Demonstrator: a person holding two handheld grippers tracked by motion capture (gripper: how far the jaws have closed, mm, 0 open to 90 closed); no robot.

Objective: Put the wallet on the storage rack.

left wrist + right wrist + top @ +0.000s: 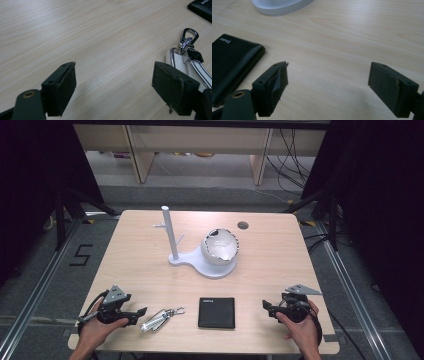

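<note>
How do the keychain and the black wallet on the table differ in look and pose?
The keychain is silvery and slim, with a metal clasp; the wallet is black, flat and nearly square. The keychain lies slanted to the table edge; the wallet lies square to it. The keychain is beside the left tool; the wallet is nearer the right tool. Both lie flat near the front edge, untouched.

Keychain lies left of wallet.
</note>
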